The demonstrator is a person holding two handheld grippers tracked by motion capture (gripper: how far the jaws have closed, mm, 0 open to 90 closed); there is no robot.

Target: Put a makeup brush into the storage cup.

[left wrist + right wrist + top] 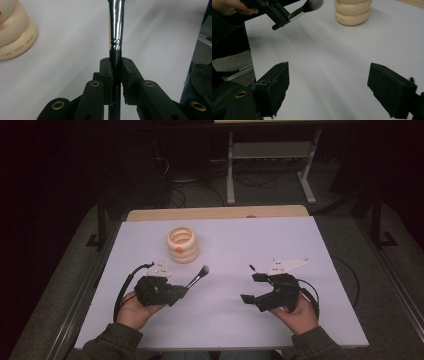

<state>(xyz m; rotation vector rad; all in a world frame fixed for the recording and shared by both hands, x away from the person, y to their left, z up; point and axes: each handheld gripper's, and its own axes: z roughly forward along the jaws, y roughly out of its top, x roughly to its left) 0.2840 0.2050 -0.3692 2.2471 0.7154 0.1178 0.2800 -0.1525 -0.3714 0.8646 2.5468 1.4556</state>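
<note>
My left gripper (175, 296) clamps the makeup brush (198, 276). My right gripper (250, 284) hovers, fingers spread, above the surface (280, 235).

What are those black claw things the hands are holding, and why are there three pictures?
Those are grippers: hand-held tongs with two black jaws. A person holds one in each hand. The top picture comes from a camera above the table, looking down. The other two come from small cameras riding on each gripper, looking along its jaws.

The left gripper is squeezed shut on a makeup brush. It grips the black handle, and the shiny silver part and fluffy tip stick out ahead. The right gripper is open and holds nothing; its jaws stand wide apart over the white table.

Farther back stands a cream-coloured holder that looks like stacked rings, open on top.
</note>
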